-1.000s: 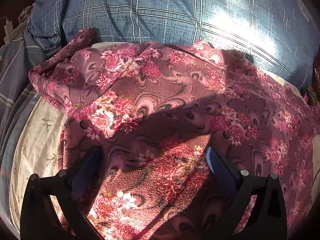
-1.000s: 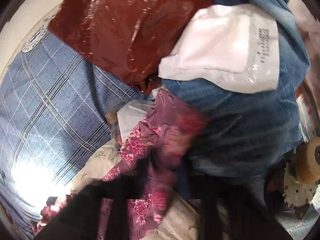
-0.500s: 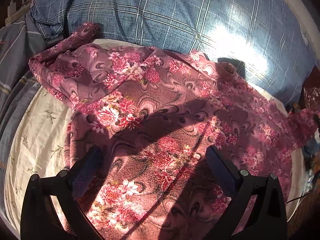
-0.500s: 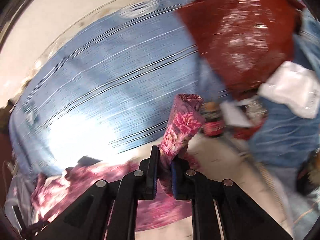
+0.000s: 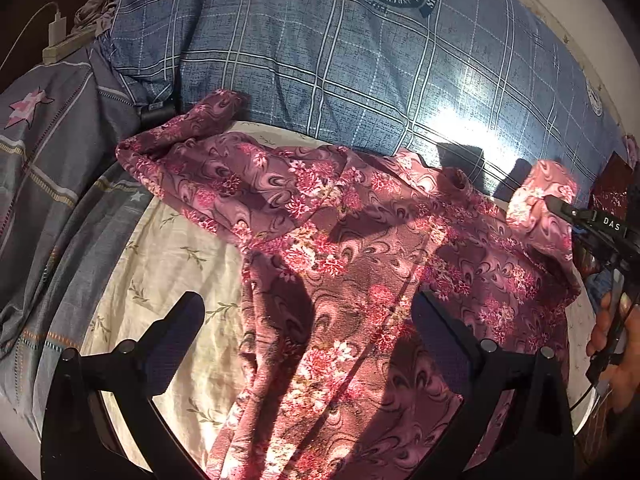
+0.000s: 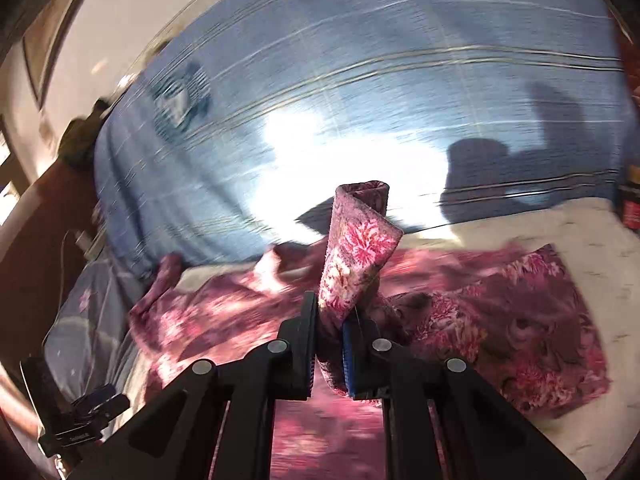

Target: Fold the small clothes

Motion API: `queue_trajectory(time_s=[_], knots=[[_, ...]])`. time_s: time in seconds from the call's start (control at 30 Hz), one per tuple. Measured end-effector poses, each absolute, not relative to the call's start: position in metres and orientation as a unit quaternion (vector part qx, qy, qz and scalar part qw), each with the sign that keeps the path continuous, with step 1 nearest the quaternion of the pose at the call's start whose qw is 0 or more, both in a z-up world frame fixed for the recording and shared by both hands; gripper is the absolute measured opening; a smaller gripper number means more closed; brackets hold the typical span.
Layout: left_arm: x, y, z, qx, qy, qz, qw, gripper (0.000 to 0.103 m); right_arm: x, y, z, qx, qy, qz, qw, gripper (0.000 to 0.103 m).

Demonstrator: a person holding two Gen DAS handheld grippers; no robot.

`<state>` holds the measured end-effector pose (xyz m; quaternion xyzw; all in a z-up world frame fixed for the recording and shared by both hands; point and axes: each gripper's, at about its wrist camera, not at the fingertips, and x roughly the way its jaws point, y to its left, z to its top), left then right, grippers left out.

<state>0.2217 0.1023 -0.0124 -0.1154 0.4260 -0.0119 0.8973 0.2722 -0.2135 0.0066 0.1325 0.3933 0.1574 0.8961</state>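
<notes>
floral garment (image 5: 340, 264) lies on our bed sheet (image 5: 168, 248); right gripper (image 6: 330, 344) pinches its corner, left gripper (image 5: 308, 328) spread above it.

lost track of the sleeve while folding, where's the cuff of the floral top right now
The cuff is pinched in the right hand-held gripper, raised over the floral top before the blue plaid pillow; the left wrist view shows it far right.

Right gripper (image 6: 329, 336) clamped on floral garment (image 6: 356, 264), background perhaps a blurred blue pillow (image 6: 360, 92)
</notes>
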Motion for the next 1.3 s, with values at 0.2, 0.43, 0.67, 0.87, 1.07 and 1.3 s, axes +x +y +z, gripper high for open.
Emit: queue_trajectory(time_s=[0.2, 0.43, 0.67, 0.87, 1.07, 1.3], knots=[[0.215, 0.121, -0.014, -0.122, 0.423, 0.000, 0.898, 0.103, 0.275, -0.109, -0.016, 0.086, 0.424, 0.221, 0.874, 0.011], [0.215, 0.130, -0.019, -0.136, 0.431, 0.004, 0.892, 0.103, 0.270, -0.064, -0.073, 0.089, 0.519, 0.233, 0.817, 0.029], [0.238, 0.103, -0.026, -0.168, 0.455, -0.040, 0.874, 0.103, 0.222, -0.172, -0.030, 0.212, 0.450, 0.253, 0.830, 0.054], [0.281, 0.053, -0.053, -0.223, 0.507, -0.087, 0.828, 0.103, 0.189, -0.270, -0.042, 0.264, 0.454, 0.176, 0.833, 0.053], [0.321, 0.044, -0.044, -0.258, 0.493, -0.071, 0.828, 0.005, 0.174, -0.317, -0.063, 0.338, 0.448, 0.147, 0.814, 0.054], [0.309, 0.090, 0.011, -0.261, 0.408, -0.021, 0.874, 0.005, 0.192, -0.335, -0.088, 0.457, 0.409, 0.170, 0.772, 0.055]])
